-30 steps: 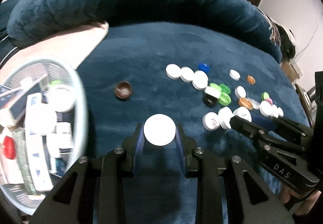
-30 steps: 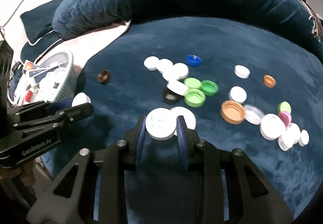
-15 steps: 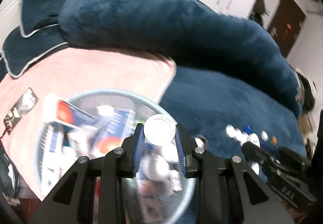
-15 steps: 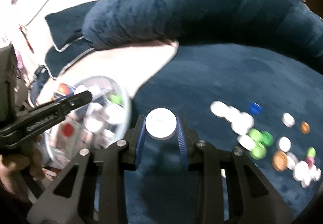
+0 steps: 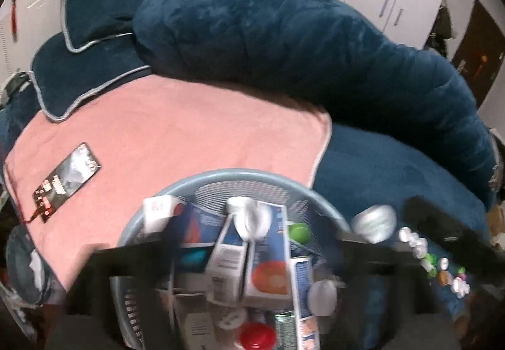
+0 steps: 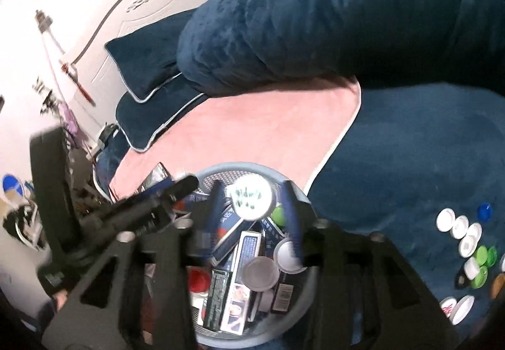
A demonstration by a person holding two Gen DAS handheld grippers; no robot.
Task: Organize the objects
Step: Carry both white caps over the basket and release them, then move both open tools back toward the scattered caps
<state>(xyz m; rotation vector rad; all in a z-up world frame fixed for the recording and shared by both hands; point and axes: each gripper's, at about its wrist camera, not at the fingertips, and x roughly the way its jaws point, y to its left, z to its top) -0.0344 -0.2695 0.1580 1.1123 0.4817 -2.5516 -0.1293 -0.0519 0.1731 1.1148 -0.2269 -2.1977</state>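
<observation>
A pale blue mesh basket point(image 5: 252, 175) point(image 6: 246, 167) full of boxes, tubes and caps lies under both grippers. My left gripper point(image 5: 252, 244) hangs over it, its blurred jaws opening wide. A white cap point(image 5: 249, 219) is a blur between them, touching neither pad. My right gripper point(image 6: 252, 204) is also above the basket with its jaws opening. A white cap with green print point(image 6: 251, 197) sits between its fingers point(image 6: 292, 208) with a gap on each side. The same cap point(image 5: 374, 222) shows in the left wrist view. The left gripper's fingers point(image 6: 186, 184) reach in from the left.
The basket stands on a pink towel point(image 5: 189, 135) beside a dark blue blanket point(image 6: 426, 145). Several loose caps point(image 6: 460, 231) lie on the blanket at the right. A thick blue bolster point(image 5: 284, 40) and pillows point(image 5: 94, 9) are behind. A dark packet point(image 5: 66, 176) lies on the towel.
Both grippers swung left from the pile of caps to above the basket. Each was shut on a white cap; now both sets of jaws have spread and the caps are free.
</observation>
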